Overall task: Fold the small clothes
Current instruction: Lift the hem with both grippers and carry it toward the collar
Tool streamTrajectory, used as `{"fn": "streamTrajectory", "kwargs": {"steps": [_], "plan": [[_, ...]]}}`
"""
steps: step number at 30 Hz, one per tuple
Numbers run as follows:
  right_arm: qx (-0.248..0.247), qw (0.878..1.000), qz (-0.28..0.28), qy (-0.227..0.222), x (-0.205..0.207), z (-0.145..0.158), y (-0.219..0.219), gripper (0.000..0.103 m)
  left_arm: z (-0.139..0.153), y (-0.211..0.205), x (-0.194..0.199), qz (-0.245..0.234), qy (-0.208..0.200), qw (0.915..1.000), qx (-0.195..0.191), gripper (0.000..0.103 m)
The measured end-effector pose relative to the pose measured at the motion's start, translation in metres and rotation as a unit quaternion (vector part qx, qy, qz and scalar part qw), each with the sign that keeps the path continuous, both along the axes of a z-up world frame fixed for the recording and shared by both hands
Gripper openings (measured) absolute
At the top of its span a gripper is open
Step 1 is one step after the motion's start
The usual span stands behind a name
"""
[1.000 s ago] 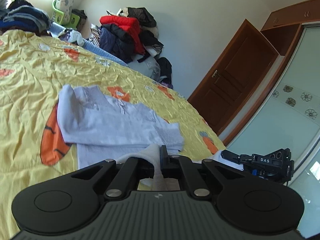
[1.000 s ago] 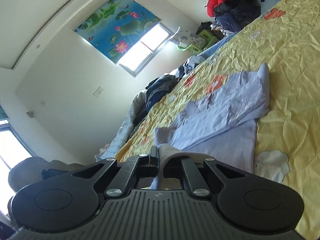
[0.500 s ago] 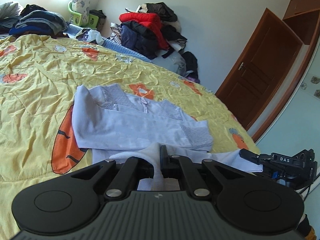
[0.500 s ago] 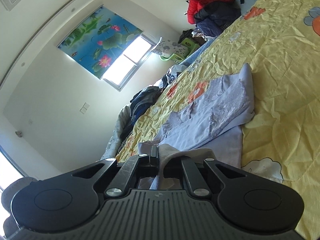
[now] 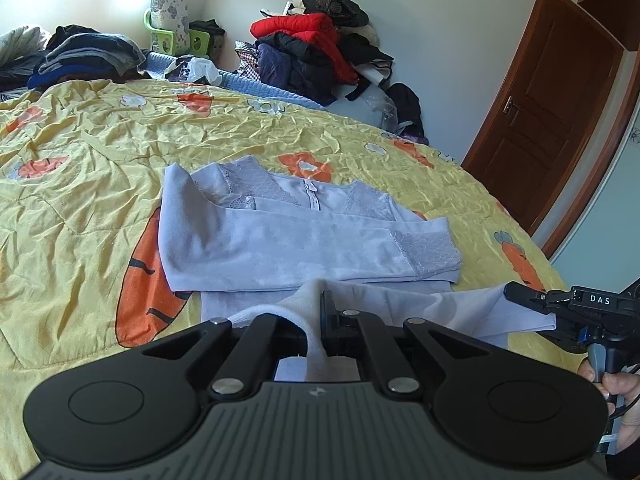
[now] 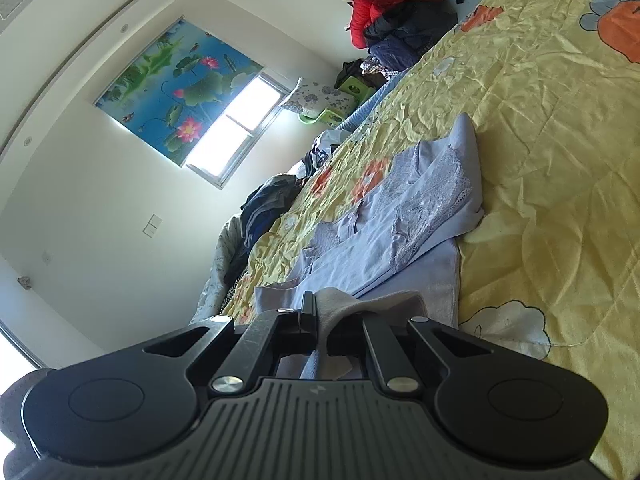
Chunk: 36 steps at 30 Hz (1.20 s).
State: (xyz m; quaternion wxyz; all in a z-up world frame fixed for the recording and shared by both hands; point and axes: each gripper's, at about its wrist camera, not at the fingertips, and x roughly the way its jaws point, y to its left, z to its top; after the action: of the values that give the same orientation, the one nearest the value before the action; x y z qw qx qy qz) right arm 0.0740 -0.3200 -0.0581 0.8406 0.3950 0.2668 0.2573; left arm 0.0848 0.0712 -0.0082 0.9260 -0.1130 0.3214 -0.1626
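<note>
The left gripper (image 5: 318, 312) is clamped on the near hem of a pale lilac top (image 5: 288, 240), the cloth bunched into a peak between its fingers and drawn down toward the camera. The right gripper (image 6: 320, 316) is likewise closed on a pinch of the same hem, a grey-white fold rising between its fingers. In the left wrist view the right gripper (image 5: 524, 298) shows at the right edge, its black tips nipping the hem's far corner, with the person's hand (image 5: 624, 396) on its handle below. From both grips the top stretches away across a yellow bedspread (image 5: 80, 184) printed with orange shapes: its lower part lies flat just beyond the fingers, a sleeve with a lace cuff is folded across the body, and the lace neckline with a small placket lies farthest off. Past the bed's far edge a heap of red and dark clothes (image 5: 320, 52) leans on the wall, another dark stack (image 5: 88, 56) sits at the left, and a brown door (image 5: 552, 120) stands to the right.
</note>
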Motion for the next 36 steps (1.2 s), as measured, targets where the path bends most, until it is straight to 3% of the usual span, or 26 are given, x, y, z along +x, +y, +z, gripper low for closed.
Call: {"fn": "streamTrajectory", "kwargs": {"steps": [6,19,36], "plan": [[0.003,1.000,-0.003,0.003,0.002,-0.001,0.001,0.009,0.003,-0.002,0.004,0.003,-0.003,1.0000,0.004,0.003],[-0.018,1.000,0.003,-0.025,0.027,0.026,0.007,0.009,0.018,0.006,0.027,0.033,-0.016,0.9987,-0.035,0.003],[-0.012,1.000,-0.012,-0.021,0.107,0.031,0.014,0.009,0.027,0.019,0.106,0.054,-0.001,0.9967,-0.062,0.003]]}}
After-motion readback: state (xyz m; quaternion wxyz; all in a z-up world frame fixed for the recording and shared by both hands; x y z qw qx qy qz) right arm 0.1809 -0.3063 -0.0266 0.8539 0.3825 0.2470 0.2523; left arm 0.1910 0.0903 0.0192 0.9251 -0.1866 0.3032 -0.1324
